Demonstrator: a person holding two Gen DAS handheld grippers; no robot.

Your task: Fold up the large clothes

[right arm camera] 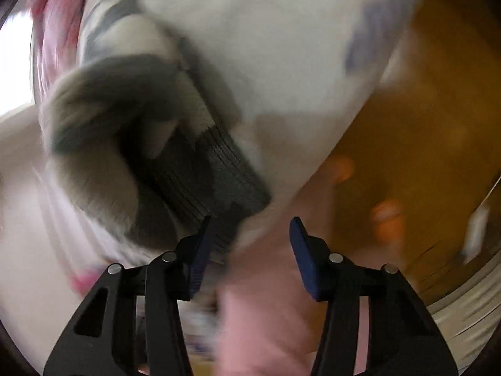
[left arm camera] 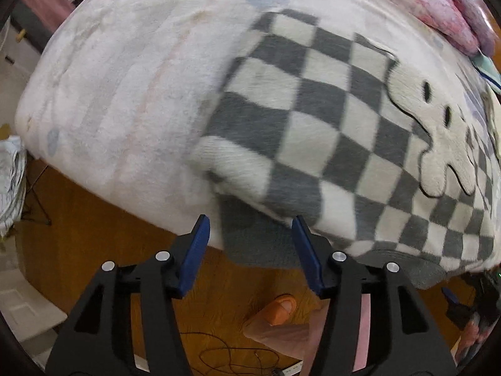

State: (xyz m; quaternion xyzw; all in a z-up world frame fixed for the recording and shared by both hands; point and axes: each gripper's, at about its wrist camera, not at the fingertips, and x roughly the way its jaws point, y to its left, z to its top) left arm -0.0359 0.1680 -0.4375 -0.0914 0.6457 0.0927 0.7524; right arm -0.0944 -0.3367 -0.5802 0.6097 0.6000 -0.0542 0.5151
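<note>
Pointing down: left gripper (left arm camera: 250, 232) jaws apart over checkered sweater (left arm camera: 313, 119) | right gripper (right arm camera: 250, 232) jaws apart.

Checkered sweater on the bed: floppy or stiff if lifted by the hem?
Probably floppy: the checkered sweater drapes over the bed's edge, its ribbed hem hanging. Likely light but bulky, given the fuzzy knit. Fuzzy surface should grip, not slip.

Grey-and-cream checked sweater (left arm camera: 313, 119) on a pale pink blanket (left arm camera: 125, 94).

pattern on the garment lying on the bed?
Grey-and-cream checkerboard on the garment, with a cream drippy face patch. Clearest in the left wrist view.
</note>
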